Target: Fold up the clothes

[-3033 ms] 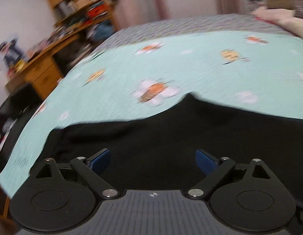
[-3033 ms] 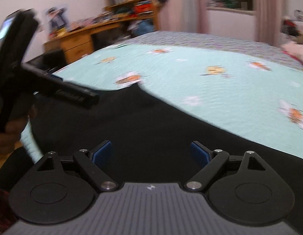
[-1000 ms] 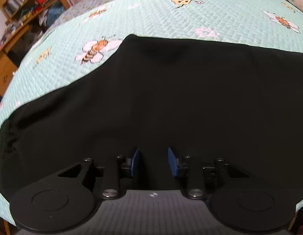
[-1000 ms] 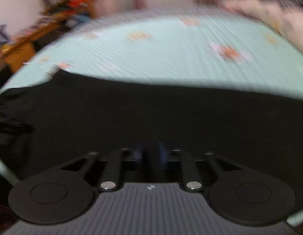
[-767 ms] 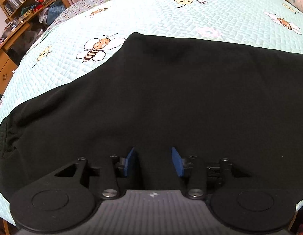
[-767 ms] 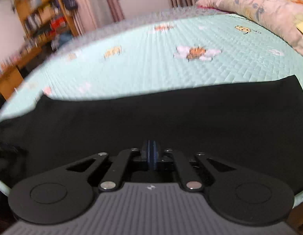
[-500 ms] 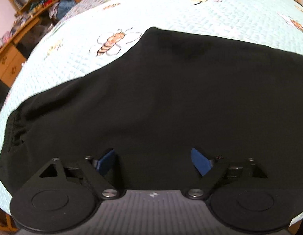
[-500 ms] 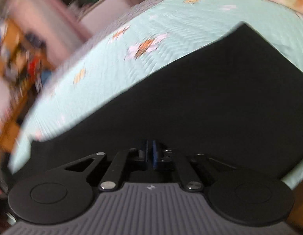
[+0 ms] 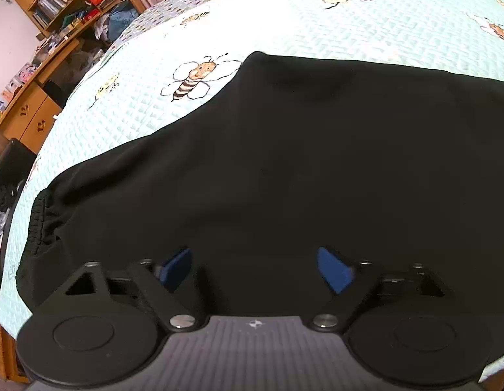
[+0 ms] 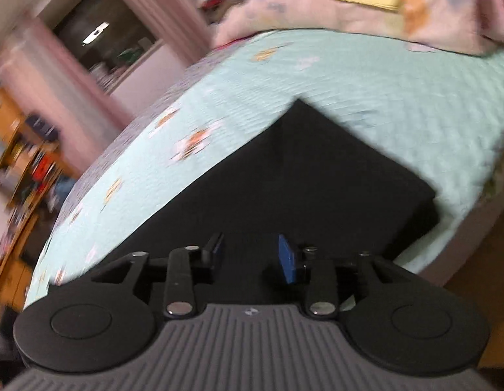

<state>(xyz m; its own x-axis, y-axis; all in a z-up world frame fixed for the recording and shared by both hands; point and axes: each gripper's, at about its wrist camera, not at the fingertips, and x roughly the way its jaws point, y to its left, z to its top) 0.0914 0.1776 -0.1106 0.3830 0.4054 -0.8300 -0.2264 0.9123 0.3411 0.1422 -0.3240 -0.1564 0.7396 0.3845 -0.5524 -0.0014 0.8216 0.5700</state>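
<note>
Black garment is lying flat on the mint bee-print bedspread, its elastic waistband at 9 o'clock in the left view. Left gripper hangs over its near edge, jaws wide apart. Right gripper sits over the other end, jaws partly apart, nothing clamped.

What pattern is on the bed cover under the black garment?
Pale mint quilted bed cover printed with cartoon bees; clearest in the left wrist view.

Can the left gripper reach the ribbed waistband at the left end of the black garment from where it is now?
Probably yes. The left gripper is open over the black garment, and the ribbed waistband lies exposed on the bedspread off to its left, with nothing on top of it. It would need a sideways move.
</note>
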